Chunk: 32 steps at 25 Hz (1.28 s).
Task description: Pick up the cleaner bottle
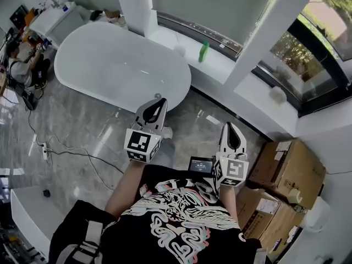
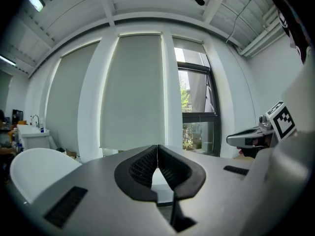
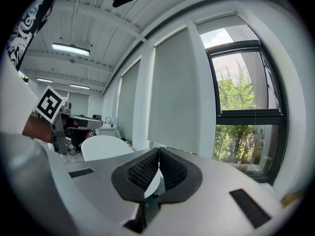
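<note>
A green cleaner bottle (image 1: 203, 51) stands on the white window ledge (image 1: 220, 65) behind the bathtub, seen in the head view only. My left gripper (image 1: 160, 99) is held out over the floor near the tub's near end, its jaws shut with nothing between them. My right gripper (image 1: 229, 126) is beside it further right, also shut and empty. Both are well short of the bottle. In the left gripper view the tips (image 2: 157, 149) meet; in the right gripper view the tips (image 3: 159, 151) meet too, and the bottle is hidden in both.
A white oval bathtub (image 1: 118, 65) fills the upper left. Cardboard boxes (image 1: 289, 166) stand at the right. Cables and a power strip (image 1: 45, 150) lie on the marble floor at the left. A person (image 1: 22, 65) sits at the far left. A white column (image 1: 278, 23) rises from the ledge.
</note>
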Each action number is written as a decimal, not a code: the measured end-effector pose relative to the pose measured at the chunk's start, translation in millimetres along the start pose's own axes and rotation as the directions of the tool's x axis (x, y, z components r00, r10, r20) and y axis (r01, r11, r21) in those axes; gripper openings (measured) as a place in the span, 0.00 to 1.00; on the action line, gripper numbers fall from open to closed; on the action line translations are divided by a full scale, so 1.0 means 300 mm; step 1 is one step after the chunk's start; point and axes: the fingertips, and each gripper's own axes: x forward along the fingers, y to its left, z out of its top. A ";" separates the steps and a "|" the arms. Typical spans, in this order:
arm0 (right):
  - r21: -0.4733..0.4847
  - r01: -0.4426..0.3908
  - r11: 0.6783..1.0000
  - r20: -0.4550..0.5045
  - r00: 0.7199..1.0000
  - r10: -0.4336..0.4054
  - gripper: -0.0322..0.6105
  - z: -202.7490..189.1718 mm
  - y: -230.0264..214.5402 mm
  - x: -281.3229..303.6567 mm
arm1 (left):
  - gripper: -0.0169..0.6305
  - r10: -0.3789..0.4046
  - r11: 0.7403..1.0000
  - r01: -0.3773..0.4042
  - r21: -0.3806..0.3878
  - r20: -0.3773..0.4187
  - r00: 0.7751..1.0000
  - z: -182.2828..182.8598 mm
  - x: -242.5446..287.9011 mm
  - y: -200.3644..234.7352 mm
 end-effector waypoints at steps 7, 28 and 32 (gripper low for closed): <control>0.000 0.054 0.999 -0.024 0.998 -0.054 0.09 0.066 -0.059 0.344 | 0.05 -0.006 0.999 0.005 0.033 0.041 0.999 0.065 0.300 0.210; 0.000 0.158 0.988 -0.041 0.987 -0.157 0.09 0.201 -0.124 1.092 | 0.05 -0.070 0.997 0.070 0.015 0.031 0.997 0.123 0.915 0.720; -0.007 0.176 0.984 -0.038 0.984 -0.176 0.09 0.213 -0.139 1.151 | 0.05 -0.071 0.997 0.071 0.021 0.035 0.997 0.130 0.963 0.744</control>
